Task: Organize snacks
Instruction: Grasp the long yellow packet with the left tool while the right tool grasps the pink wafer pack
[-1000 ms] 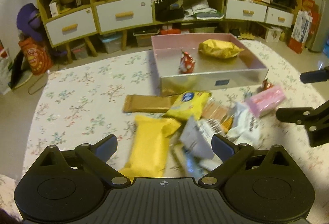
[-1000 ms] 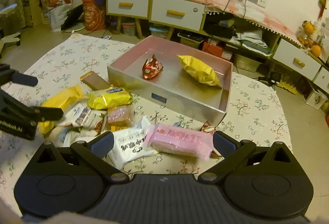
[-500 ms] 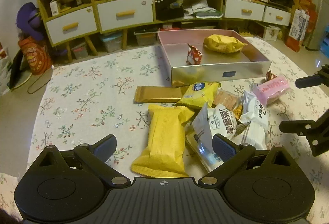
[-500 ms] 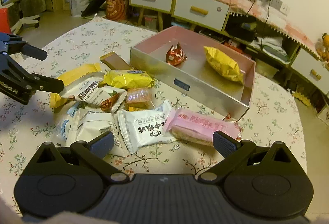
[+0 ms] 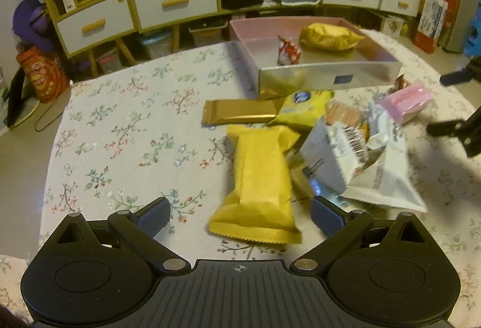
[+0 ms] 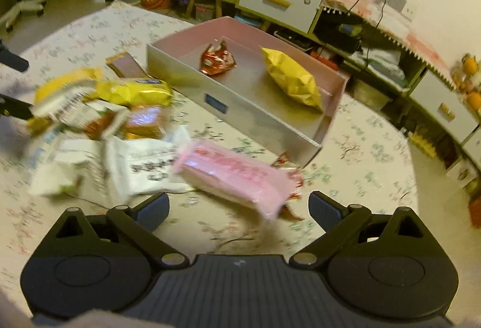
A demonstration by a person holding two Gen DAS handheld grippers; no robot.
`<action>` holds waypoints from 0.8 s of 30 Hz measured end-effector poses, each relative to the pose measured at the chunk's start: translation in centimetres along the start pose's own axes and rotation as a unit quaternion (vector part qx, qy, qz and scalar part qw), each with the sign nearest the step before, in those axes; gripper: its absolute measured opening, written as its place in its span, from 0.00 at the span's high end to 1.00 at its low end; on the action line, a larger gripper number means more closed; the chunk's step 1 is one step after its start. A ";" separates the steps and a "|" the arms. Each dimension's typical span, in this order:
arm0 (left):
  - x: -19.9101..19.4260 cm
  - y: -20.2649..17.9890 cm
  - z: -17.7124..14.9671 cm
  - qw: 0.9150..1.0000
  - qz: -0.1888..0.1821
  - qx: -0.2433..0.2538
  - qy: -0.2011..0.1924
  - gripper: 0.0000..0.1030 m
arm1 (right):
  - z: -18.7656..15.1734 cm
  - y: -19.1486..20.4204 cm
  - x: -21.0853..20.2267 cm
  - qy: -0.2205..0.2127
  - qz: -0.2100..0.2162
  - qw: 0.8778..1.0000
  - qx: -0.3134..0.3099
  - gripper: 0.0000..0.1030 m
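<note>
Behind everything ran a long cabinet (image 5: 174, 1) with white drawers and open shelves, curving around the room. Before it stood the tabletop (image 5: 126, 129) under a flowered cloth. Toward its far edge sat a shallow pink box (image 5: 327, 77) with a silvery front wall; inside lay a crumpled yellow bag (image 5: 329, 36) and, beside it, a small red wrapper (image 5: 288, 53).

Just in front of the box's front wall the loose snacks lay heaped near the middle of the tabletop. A long yellow pack (image 5: 260, 180) lay nearest the left tool (image 5: 240, 215), its lower end between the two spread jaws without touching either pad; that tool was released and held nothing. Right of the pack, white packets (image 5: 357, 159) overlapped one another, blurred. Behind them lay a smaller yellow packet (image 5: 303, 108) with a blue mark and a flat brown bar (image 5: 240, 113) stretched alongside the box front.

A pink packet (image 6: 231, 177) lay by the box's near right corner, just ahead of the right tool (image 6: 239, 207). Its jaws had just been narrowing slightly yet stood wide, released, with the packet's lower end between them and neither pad on it. A red wrapper (image 6: 290, 198) peeked from under the pink packet.
</note>
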State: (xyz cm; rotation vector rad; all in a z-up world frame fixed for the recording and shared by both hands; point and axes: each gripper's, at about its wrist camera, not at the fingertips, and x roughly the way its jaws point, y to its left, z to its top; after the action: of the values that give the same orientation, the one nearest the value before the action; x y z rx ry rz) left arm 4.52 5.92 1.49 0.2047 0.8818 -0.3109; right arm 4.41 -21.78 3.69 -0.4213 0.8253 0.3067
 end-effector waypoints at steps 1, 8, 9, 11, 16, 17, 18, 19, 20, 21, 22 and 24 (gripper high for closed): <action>0.3 0.1 0.0 1.000 0.001 -0.002 0.002 0.03 | 0.1 0.0 0.3 -0.002 -0.007 1.000 -0.009 0.05; 2.1 0.0 0.7 1.000 0.000 -0.011 0.003 0.04 | 1.4 1.0 2.0 -0.004 -0.013 0.998 -0.064 0.17; 2.3 -0.1 0.8 1.000 0.000 -0.009 0.003 0.05 | 1.5 1.3 2.2 -0.002 -0.015 0.997 -0.074 0.19; 2.7 -0.3 1.0 1.000 0.000 -0.005 0.004 0.05 | 1.6 1.9 2.6 0.000 -0.016 0.996 -0.092 0.22; 3.3 -0.3 1.4 1.000 -0.006 -0.007 0.007 0.11 | 1.2 2.5 3.1 -0.001 -0.019 0.993 -0.116 0.36; 3.3 -0.3 1.5 1.000 -0.007 -0.009 0.006 0.12 | 1.1 2.5 3.1 -0.003 -0.021 0.993 -0.116 0.40; 3.3 -0.2 1.5 1.000 -0.007 -0.011 0.006 0.15 | 1.0 2.5 3.0 -0.003 -0.022 0.993 -0.116 0.46; 3.2 -0.1 1.5 1.000 -0.008 -0.014 0.006 0.18 | 1.0 2.6 3.0 -0.001 -0.021 0.993 -0.116 0.51; 3.2 -0.1 1.5 1.000 -0.008 -0.017 0.006 0.21 | 1.0 2.6 3.0 0.003 -0.020 0.993 -0.116 0.60; 3.3 0.0 1.5 1.000 -0.007 -0.019 0.008 0.27 | 1.0 2.6 3.1 0.007 -0.018 0.993 -0.116 0.66; 3.3 0.0 1.6 1.000 -0.008 -0.023 0.010 0.31 | 1.0 2.6 3.1 0.007 -0.016 0.993 -0.115 0.69; 3.4 0.1 1.5 0.999 -0.011 -0.032 0.014 0.39 | 1.1 2.8 3.1 0.006 -0.018 0.993 -0.117 0.70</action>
State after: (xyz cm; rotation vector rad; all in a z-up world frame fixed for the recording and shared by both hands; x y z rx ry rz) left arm 7.68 4.95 -0.18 0.1409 0.9216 -0.3012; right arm 5.86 -18.47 1.31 -0.6575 0.7952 0.3699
